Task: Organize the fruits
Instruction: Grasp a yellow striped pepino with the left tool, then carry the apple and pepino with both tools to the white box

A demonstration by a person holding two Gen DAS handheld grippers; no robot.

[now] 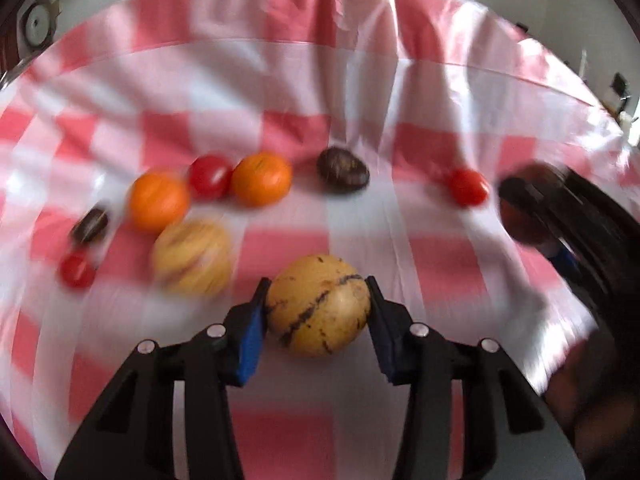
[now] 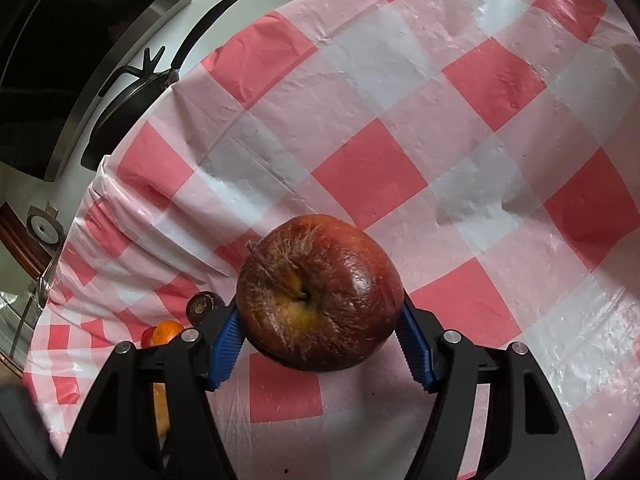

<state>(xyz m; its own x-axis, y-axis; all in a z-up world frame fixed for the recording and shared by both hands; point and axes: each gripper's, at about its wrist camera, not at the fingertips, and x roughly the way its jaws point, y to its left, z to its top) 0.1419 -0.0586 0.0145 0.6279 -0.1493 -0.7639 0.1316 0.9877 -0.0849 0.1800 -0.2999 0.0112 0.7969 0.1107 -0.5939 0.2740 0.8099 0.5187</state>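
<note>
A yellow fruit with dark stripes (image 1: 318, 306) sits between the blue pads of my left gripper (image 1: 317, 282), which is shut on it just above the red-and-white checked cloth (image 1: 288, 92). A second striped yellow fruit (image 1: 192, 256) lies to its left. Behind it are two oranges (image 1: 159, 201) (image 1: 262, 179), three small red tomatoes (image 1: 210, 176) (image 1: 468, 187) (image 1: 77, 269) and two dark brown fruits (image 1: 343, 169) (image 1: 90, 225). My right gripper (image 2: 318, 306) is shut on a wrinkled red apple (image 2: 320, 292) held over the cloth. It shows blurred at the right edge of the left wrist view.
In the right wrist view a dark fruit (image 2: 204, 306), an orange (image 2: 168, 330) and a tomato (image 2: 147, 336) lie left of the gripper. A black pan (image 2: 132, 92) stands beyond the cloth's far-left edge. The checked cloth (image 2: 440, 120) stretches wide ahead.
</note>
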